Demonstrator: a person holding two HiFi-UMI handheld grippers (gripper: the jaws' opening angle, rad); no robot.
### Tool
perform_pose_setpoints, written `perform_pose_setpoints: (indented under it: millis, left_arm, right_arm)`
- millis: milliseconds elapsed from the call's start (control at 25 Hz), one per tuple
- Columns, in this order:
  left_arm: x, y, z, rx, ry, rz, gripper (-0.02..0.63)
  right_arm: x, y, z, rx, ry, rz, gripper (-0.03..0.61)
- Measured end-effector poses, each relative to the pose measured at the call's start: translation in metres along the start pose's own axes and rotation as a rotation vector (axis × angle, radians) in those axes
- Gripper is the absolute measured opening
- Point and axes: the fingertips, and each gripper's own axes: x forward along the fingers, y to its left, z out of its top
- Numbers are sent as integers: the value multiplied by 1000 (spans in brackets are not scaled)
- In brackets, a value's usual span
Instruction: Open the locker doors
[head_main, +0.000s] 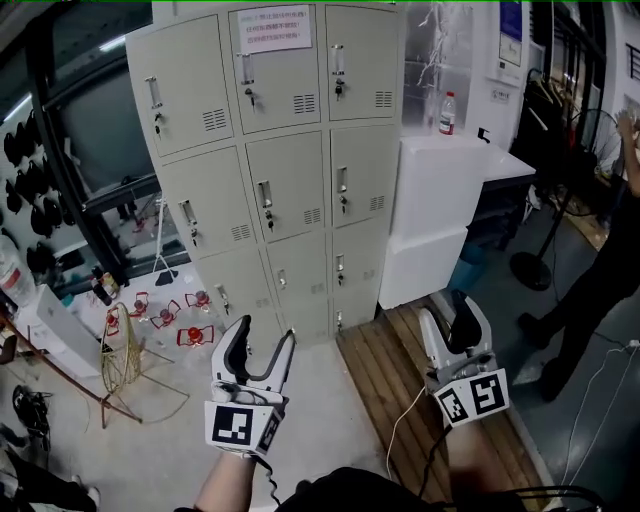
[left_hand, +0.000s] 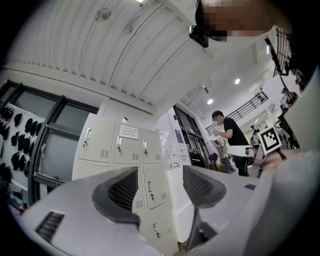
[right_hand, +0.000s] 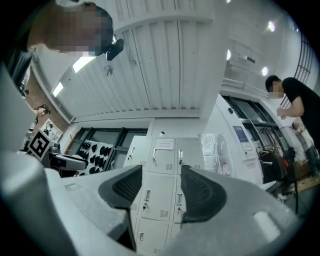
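Observation:
The beige locker cabinet (head_main: 290, 170) stands ahead of me, three columns wide, with every visible door shut and keys hanging in the locks. A white notice (head_main: 271, 28) is stuck on the top middle door. My left gripper (head_main: 265, 335) hangs low in front of the bottom row, well short of the doors, jaws apart and empty. My right gripper (head_main: 447, 312) is held to the right over the wooden planks, also apart and empty. In the left gripper view the lockers (left_hand: 127, 150) show between the open jaws (left_hand: 159, 187). In the right gripper view the middle doors (right_hand: 155, 190) show through the gap of the right gripper (right_hand: 161, 187).
A white cabinet (head_main: 440, 200) with a bottle (head_main: 447, 113) on top stands right of the lockers. Wooden planks (head_main: 400, 380) cover the floor beneath my right hand. A person in black (head_main: 600, 290) stands at far right. Red clips (head_main: 165, 315) and a wire stand (head_main: 120, 360) lie at left.

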Motion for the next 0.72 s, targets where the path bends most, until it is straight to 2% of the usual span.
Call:
perform_pose_setpoints:
  millis: [440, 720]
  left_arm:
    - [21, -5, -2, 54, 63, 147, 278]
    - [46, 16, -15, 72, 60, 169, 278]
  right_arm:
    - [21, -56, -15, 79, -22, 79, 230]
    - [52, -64, -32, 73, -19, 101, 230]
